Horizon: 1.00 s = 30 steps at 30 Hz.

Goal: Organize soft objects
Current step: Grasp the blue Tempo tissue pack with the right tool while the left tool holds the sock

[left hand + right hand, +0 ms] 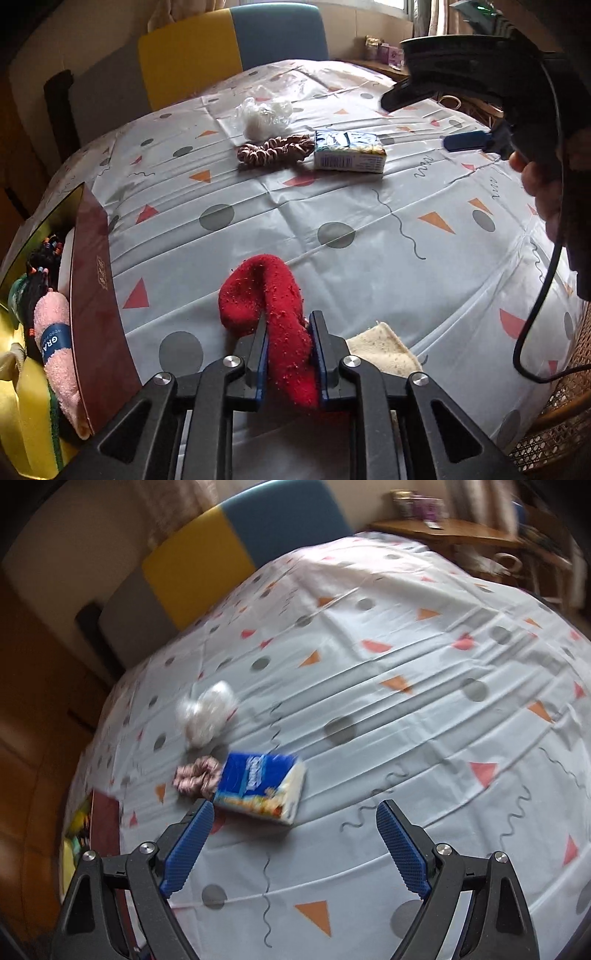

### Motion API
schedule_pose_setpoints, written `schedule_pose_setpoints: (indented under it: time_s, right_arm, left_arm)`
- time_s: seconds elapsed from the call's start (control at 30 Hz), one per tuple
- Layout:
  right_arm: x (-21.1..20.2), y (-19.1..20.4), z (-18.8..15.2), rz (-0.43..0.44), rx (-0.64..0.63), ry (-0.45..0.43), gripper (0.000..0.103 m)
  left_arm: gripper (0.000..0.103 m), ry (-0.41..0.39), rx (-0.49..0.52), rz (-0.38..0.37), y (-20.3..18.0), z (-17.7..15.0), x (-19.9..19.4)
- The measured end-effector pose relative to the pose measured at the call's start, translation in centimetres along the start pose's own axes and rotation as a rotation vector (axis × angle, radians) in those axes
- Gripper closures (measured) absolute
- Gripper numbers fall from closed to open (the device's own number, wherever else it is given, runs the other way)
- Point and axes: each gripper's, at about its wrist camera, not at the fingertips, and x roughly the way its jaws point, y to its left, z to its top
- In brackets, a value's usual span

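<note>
My left gripper (pixel 288 325) is shut on a fuzzy red sock (pixel 269 295), whose toe end droops over the patterned tablecloth (pixel 369 206). A cream cloth (pixel 384 347) lies just right of the left fingers. A dark red box (pixel 94 295) at the left edge holds a rolled pink towel (pixel 55 339) and other soft items. Farther back lie a pink striped scrunchie (pixel 275 148), a blue tissue pack (pixel 349 152) and a crumpled clear plastic bag (pixel 266 115). My right gripper (pixel 295 812) stands open above the cloth, the tissue pack (pixel 260 788) just beyond its left finger.
A yellow and blue chair back (pixel 236 48) stands behind the table. A wooden side table (pixel 443 535) with small jars is at the back right. A wicker chair (pixel 554 424) shows at the right edge. A hand (pixel 539 181) holds the right gripper's body in the left wrist view.
</note>
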Motion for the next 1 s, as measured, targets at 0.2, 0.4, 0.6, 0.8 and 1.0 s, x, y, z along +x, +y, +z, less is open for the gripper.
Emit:
schedule_pose_setpoints:
  time_s: [0.2, 0.4, 0.6, 0.8, 1.0]
  right_arm:
    - [1.9, 4.5, -0.8, -0.054, -0.326, 0.061, 0.012]
    - [5.1, 8.0, -0.6, -0.137, -0.683, 0.148, 0.007]
    - [9.2, 8.8, 0.7, -0.227, -0.798, 0.205, 0.007]
    - [9.4, 9.0, 0.7, -0.196, -0.768, 0.229, 0.04]
    - [6.0, 8.1, -3.2, -0.133, -0.645, 0.277, 0.041]
  left_arm:
    - [0.084, -0.026, -0.009, -0.03, 0.6, -0.5, 0.1]
    - [0.084, -0.038, -0.048, -0.058, 1.0, -0.7, 0.1]
    - [0.084, -0.042, -0.063, -0.074, 1.1, -0.8, 0.0]
    - [0.084, -0.051, -0.073, -0.077, 1.3, -0.9, 0.0]
    - [0.084, -0.058, -0.069, -0.066, 1.1, -1.0, -0.1]
